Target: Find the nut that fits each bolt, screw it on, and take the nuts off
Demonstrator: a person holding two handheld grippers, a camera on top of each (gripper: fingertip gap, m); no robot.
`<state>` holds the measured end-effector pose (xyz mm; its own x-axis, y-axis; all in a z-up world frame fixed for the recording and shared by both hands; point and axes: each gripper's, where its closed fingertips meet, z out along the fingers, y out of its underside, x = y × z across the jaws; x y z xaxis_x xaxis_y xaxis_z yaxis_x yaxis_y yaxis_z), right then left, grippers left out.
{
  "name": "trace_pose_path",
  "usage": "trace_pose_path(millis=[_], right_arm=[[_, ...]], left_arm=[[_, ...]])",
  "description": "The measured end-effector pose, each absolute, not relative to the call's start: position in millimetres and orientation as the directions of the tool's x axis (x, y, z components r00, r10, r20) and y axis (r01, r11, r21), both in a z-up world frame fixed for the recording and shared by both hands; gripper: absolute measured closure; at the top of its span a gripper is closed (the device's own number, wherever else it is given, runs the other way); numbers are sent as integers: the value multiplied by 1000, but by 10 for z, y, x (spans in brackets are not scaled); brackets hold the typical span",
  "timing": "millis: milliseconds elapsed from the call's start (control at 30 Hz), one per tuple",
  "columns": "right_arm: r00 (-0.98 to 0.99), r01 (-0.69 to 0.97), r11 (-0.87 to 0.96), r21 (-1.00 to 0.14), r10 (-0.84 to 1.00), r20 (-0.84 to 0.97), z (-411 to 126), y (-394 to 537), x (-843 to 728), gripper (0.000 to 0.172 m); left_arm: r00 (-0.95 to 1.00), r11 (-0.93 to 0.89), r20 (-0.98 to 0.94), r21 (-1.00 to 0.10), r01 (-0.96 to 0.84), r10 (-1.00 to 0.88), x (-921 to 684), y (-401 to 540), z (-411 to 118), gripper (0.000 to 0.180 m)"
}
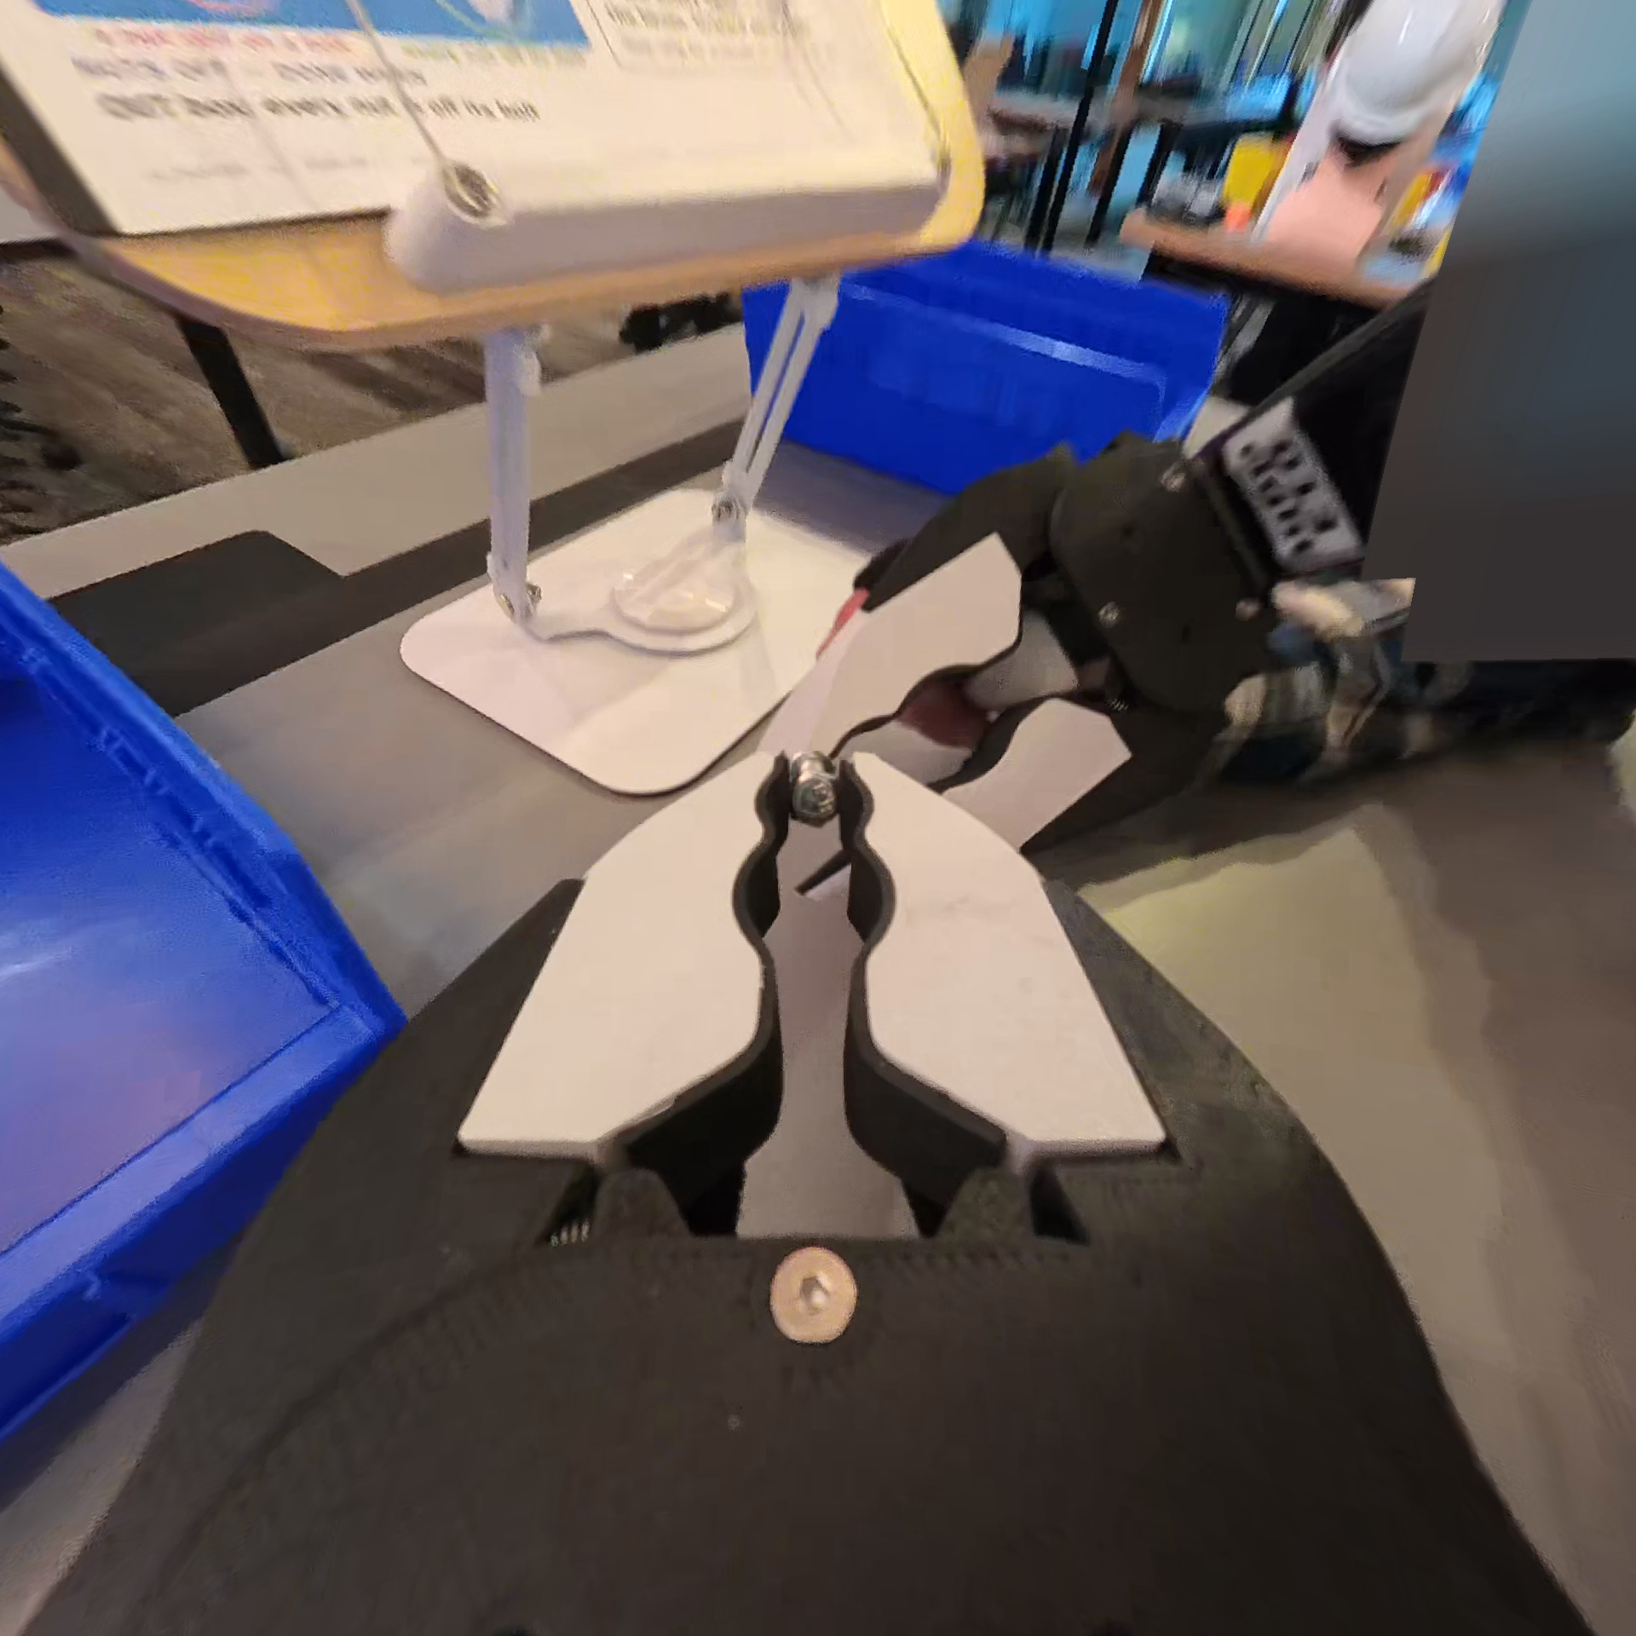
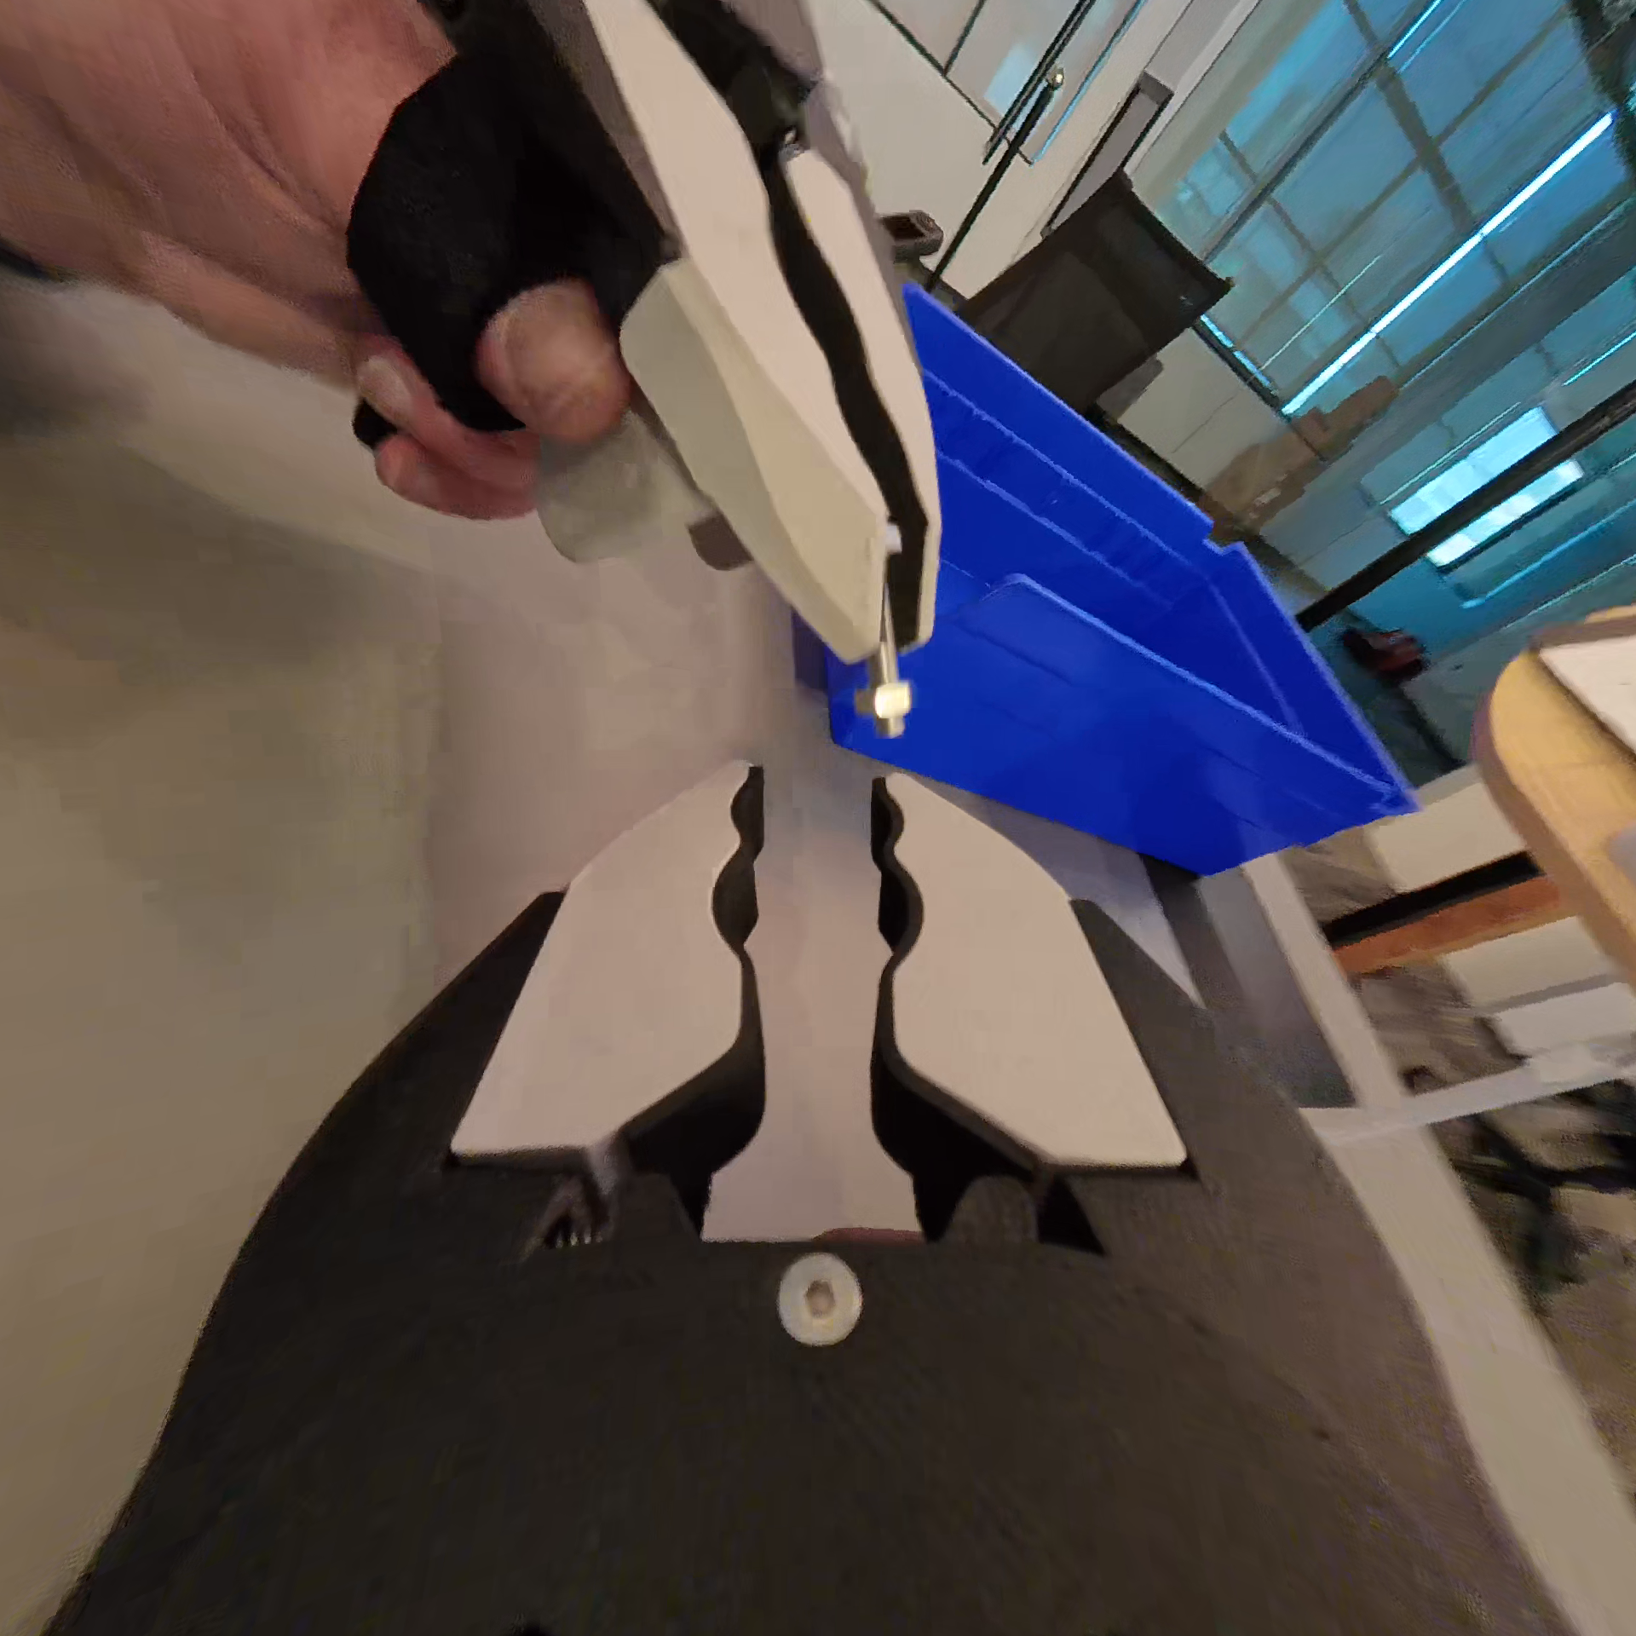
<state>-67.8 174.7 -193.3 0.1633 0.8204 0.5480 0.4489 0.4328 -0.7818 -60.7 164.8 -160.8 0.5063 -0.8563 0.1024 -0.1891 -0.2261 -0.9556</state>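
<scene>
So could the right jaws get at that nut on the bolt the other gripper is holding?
Probably yes. The right gripper stands open and empty, pointed toward the nut, which sticks out below the left gripper gripping the bolt. Nothing lies between them.

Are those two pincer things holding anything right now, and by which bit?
The left gripper grips a silver bolt by its head end, a nut on its shaft. The right gripper is open, holding nothing.
</scene>
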Motion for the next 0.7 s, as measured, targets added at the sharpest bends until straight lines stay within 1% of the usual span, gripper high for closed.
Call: trace_pose_path(millis=[100,167,200,267,367,433,500,533,567,700], right_arm=[[171,339,285,-896,918,357,-1859,1756,-652,146],[128,222,171,-960,971,202,-1761,1710,-635,151],[106,161,96,-982,988,113,-1701,1699,-623,149],[44,47,-56,-997,998,-54,-1586,1683,-600,147],[-22,-59,-241,-969,971,-240,-1491,1712,-566,142],[-64,-74,-305,-950,952,-300,-1485,1697,-573,141],[-111,-87,-352,-932,933,-342,-1464,1652,-581,144],[-140,-97,-375,-922,922,-360,-1447,1624,-578,148],[-169,-111,-398,-911,911,-377,-1426,1608,-571,149],[-267,-124,-448,-885,874,-405,-1366,1534,-554,151]], left_arm=[[462,-246,215,-969,-6,-860,-703,1674,-1441,171],[418,-231,250,-968,97,-873,-758,1664,-1323,171],[410,-220,256,-966,134,-875,-780,1666,-1282,171],[384,-201,259,-962,184,-886,-771,1644,-1235,171],[367,-173,238,-964,201,-899,-673,1601,-1239,171],[362,-150,205,-973,176,-909,-587,1568,-1274,171],[349,-145,194,-976,161,-917,-514,1542,-1301,171],[348,-140,187,-978,157,-919,-493,1537,-1309,171],[342,-142,190,-977,161,-920,-489,1535,-1307,171],[321,-155,203,-973,169,-925,-488,1531,-1320,171]])
